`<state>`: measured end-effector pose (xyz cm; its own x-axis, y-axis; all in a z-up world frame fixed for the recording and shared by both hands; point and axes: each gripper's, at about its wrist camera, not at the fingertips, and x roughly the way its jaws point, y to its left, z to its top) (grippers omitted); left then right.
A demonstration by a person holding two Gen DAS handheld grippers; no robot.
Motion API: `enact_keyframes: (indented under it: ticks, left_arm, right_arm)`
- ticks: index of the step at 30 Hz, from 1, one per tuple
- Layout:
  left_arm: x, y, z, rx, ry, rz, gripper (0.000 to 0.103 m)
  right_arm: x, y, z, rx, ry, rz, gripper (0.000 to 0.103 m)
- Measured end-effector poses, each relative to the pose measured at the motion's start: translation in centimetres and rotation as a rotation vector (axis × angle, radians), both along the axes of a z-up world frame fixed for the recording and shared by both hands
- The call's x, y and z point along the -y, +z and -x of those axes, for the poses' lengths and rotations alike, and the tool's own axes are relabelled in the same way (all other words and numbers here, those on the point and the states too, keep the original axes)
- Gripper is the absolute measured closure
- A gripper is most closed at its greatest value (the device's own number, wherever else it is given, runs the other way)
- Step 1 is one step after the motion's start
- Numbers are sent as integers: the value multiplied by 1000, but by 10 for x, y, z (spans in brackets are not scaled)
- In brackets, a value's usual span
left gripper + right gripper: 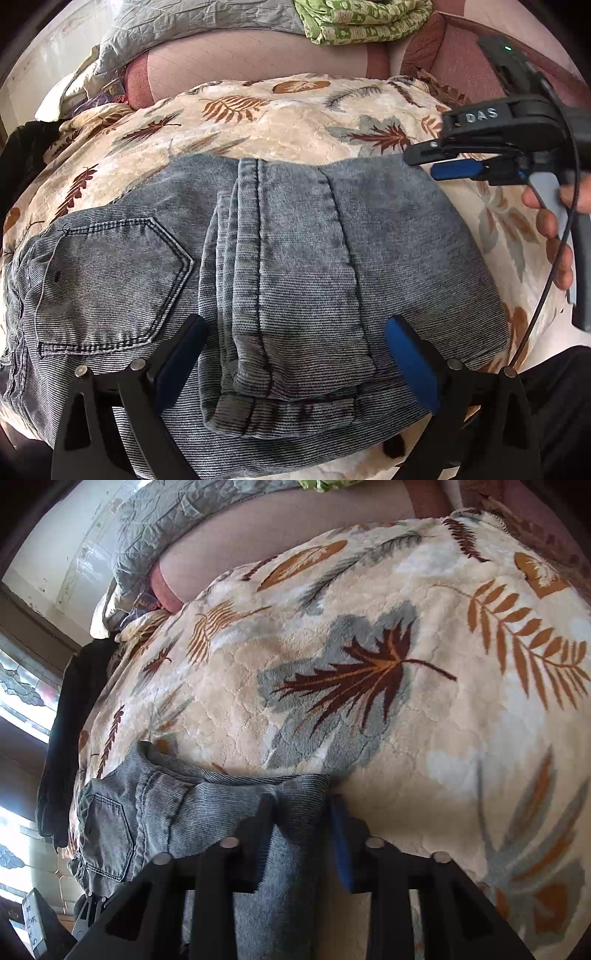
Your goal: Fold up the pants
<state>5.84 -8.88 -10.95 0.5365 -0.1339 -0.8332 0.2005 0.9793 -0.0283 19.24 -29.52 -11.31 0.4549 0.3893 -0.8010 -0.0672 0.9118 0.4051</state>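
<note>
Grey-blue jeans (280, 236) lie folded on a cream blanket with a leaf pattern (295, 114). A back pocket faces up at the left and the leg hems are laid over the middle. My left gripper (295, 362) is open wide just above the near hems, one blue pad on each side. My right gripper (424, 165), held by a hand (554, 236), is at the far right corner of the jeans. In the right wrist view that denim corner (295, 794) lies flat between the fingers of the right gripper (301, 819), and the jaws are not clamped on it.
Behind the blanket are a pink sheet (236, 55), a grey quilt (192, 22) and a green patterned cloth (362, 18). A dark garment (70, 731) hangs off the blanket's left edge. A black cable (546, 288) trails from the right gripper. Bare blanket (424, 664) stretches beyond the jeans.
</note>
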Motion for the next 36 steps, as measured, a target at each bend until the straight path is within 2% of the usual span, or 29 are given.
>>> enact_keyframes:
  ticks: [1,4,6,7,9,10,11,13,16,18,20,21,22,24,27,28,30,31,32,34,36]
  left_arm:
    - [-3,7,2,24,7,16,6]
    - [-10,22,3,73,27,40,6]
    - [-14,19,-2,58,39,41,6]
    - [-16,14,-5,32,45,34,6]
    - [-16,-3,-12,-46,42,20,6]
    - [-15,-10,-15,-71,40,2,6]
    - [-14,-9,-13,-47,30,-9,6]
    - [-14,-1,-6,-16,24,-11,6]
    - [-18,10,-3,24,39,33,6]
    - [-18,4,-6,-1,37,33,6]
    - [-14,-12,-12,-55,22,-15,6]
    - [-10,-11,-9,-12,8,-33,5]
    - [-7,-10,-7,-6,3,-51,6]
    - [-8,-4,-6,-17,1,-32,6]
    - [-13,9,2,31,22,17,6]
    - [-14,8,3,30,18,22,6]
    - [-13,-7,-1,-33,11,-7,6]
    - [-13,-12,0,-40,1,-22,6]
    - [-13,-8,4,-6,-4,-23,6]
    - [-15,0,9,22,15,-16,6]
    - [-19,4,10,37,18,22,6]
  right_arm:
    - [6,10,11,27,-20,-31,56]
    - [18,23,41,44,-22,-249,56]
    - [16,14,53,11,-19,-417,56]
    - [13,2,54,-30,-17,-460,56]
    - [8,-32,49,-134,-45,-429,56]
    - [9,-49,47,-177,-63,-433,67]
    - [12,-51,49,-169,-87,-462,70]
    - [15,-33,53,-141,-78,-474,66]
    - [16,-7,66,-76,-49,-487,56]
    - [14,-8,80,-86,-32,-541,51]
    - [10,-27,92,-144,-27,-515,41]
    - [7,-43,94,-188,-31,-489,41]
    - [10,-50,98,-173,-41,-520,44]
    - [18,-45,101,-169,-62,-568,44]
    - [18,-26,108,-110,-48,-565,44]
    - [15,-25,111,-108,-32,-567,41]
    - [8,-39,116,-157,-26,-536,38]
    - [7,-49,118,-171,-30,-551,38]
    - [9,-52,120,-151,-40,-575,38]
    - [11,-43,120,-150,-51,-580,38]
    - [10,-30,124,-104,-31,-576,38]
